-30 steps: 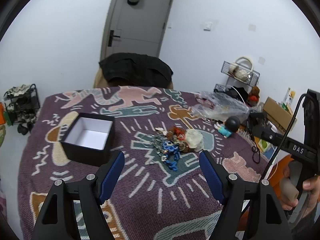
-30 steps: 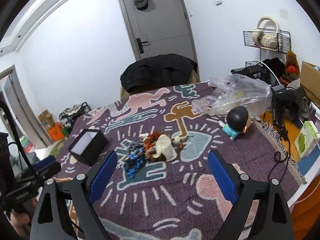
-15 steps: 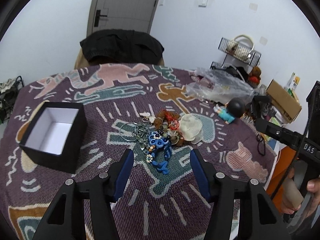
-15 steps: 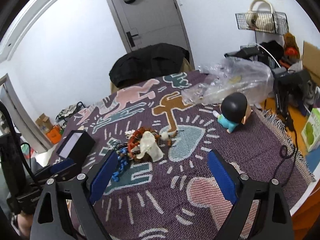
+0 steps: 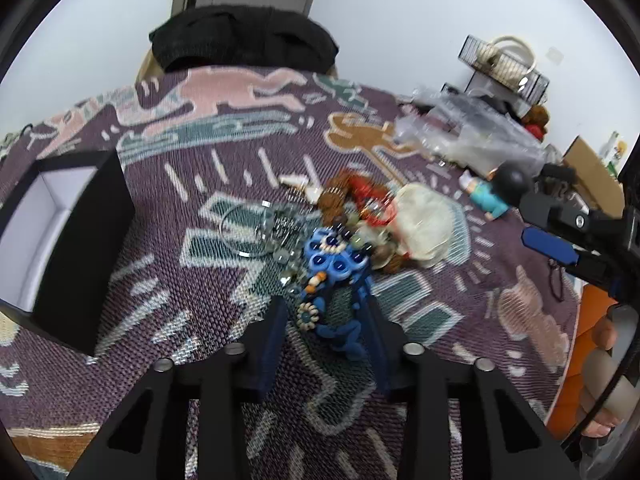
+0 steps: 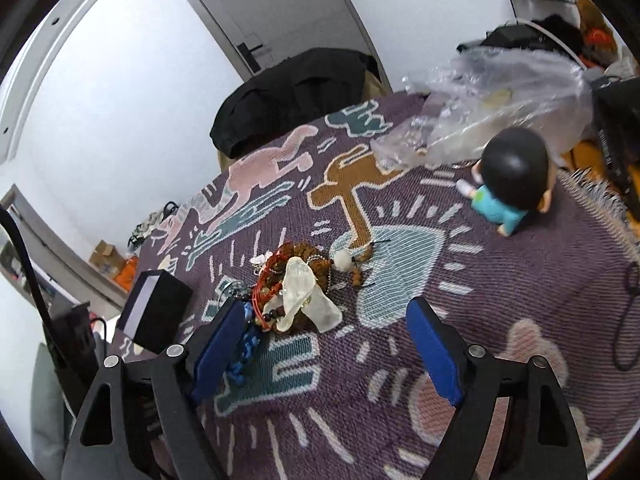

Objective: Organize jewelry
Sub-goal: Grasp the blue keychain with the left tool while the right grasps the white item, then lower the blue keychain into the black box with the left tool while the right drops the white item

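The left gripper [image 5: 326,324] is straddling the blue necklace [image 5: 330,276], jaws narrowly apart. The right gripper [image 6: 326,344] is gaping wide. Tangled neighbours [image 5: 360,212] are risking being dragged along.

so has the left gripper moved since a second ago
Yes. The left gripper has come down and forward to the jewelry pile, its jaws narrowed around the blue beaded piece, with the black box now beside it.

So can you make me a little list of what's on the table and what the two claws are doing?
surface: patterned purple rug
jewelry pile: tangled beads and chains in the middle
blue beaded piece: at the near edge of the pile, between the left claw's fingers
left claw: low over the rug, narrowed around the blue piece, not clearly gripping it
right claw: open, holding nothing
black box: open, white inside, looks empty
doll: lying near the plastic bag
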Demonstrator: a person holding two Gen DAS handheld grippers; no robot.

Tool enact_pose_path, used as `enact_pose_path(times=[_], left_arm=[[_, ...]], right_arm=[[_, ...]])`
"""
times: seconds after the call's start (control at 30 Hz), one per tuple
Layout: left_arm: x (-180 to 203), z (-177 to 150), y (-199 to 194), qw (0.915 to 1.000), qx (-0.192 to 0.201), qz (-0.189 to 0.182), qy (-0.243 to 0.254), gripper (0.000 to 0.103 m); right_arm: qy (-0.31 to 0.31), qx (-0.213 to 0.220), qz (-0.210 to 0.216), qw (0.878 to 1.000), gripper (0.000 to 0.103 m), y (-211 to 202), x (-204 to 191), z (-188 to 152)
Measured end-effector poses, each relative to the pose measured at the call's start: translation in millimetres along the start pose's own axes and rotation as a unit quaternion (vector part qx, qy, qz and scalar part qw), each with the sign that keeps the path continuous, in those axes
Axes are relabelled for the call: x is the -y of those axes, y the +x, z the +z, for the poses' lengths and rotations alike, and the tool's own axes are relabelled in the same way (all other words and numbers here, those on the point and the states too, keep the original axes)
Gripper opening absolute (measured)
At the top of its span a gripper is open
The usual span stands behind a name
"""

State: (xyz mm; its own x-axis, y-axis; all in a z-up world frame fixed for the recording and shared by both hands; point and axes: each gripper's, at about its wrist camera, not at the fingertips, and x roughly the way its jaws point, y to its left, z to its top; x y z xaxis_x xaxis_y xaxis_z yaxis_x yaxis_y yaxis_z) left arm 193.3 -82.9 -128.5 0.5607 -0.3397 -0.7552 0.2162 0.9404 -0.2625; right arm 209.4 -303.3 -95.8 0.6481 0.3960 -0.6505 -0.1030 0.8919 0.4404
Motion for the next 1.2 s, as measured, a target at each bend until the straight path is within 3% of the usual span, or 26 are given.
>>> enact_pose_path(times=[0.03,0.13,0.2,0.3,0.33,0.37,0.4,0.43,0.77,1.2], left_arm=[[-1.2,-0.2,3.1,1.0000,-0.004,-0.001,-0.002,0.020],[-2.6,-1.0,1.5,1.0000,0.002,-0.002,-0.004,0.013],[-1.7,0.6,-5.6,0.9999,0.013,0.002,0.001,0.012],[-0.7,5.8,-15.6,0.9997,0.023,-0.002,0.002,0.011],[-0.3,8.3,-21.0,0.9996,0.028,-0.004,0.002,0.011],[0.4,11.0,-26.5,0.9994,0.033,-0.004,0.004,0.011],[1.0,13.8,-32.3,0.9992,0.040,-0.003,0.007,0.011],[1.4,15.7,-37.2,0.9989,0.046,-0.002,0.009,0.011],[1.8,37.6,-85.1,0.9950,0.099,0.003,0.015,0.011],[-24.5,49.3,-126.3,0.9902,0.137,0.028,0.005,0.011]], right_arm=[[0.002,-0.004,-0.001,1.000,0.083,5.8,0.1,0.1],[0.007,-0.017,-0.003,1.000,0.083,23.6,-1.4,-2.2],[0.010,-0.024,-0.007,1.000,0.079,33.5,-1.6,-3.0],[0.013,-0.035,-0.006,0.999,0.062,47.3,-1.1,-2.5],[0.015,-0.040,-0.003,0.999,0.047,52.1,-0.6,-1.3],[0.016,-0.045,0.001,0.999,0.022,55.1,0.3,-0.1],[0.020,-0.053,0.009,0.998,0.007,58.7,1.8,1.0],[0.028,-0.059,0.019,0.998,0.004,60.5,3.6,1.8],[-0.010,-0.003,0.060,0.998,0.003,16.9,-24.3,11.1],[-0.049,0.051,0.085,0.994,0.003,-27.1,-68.8,29.6]])
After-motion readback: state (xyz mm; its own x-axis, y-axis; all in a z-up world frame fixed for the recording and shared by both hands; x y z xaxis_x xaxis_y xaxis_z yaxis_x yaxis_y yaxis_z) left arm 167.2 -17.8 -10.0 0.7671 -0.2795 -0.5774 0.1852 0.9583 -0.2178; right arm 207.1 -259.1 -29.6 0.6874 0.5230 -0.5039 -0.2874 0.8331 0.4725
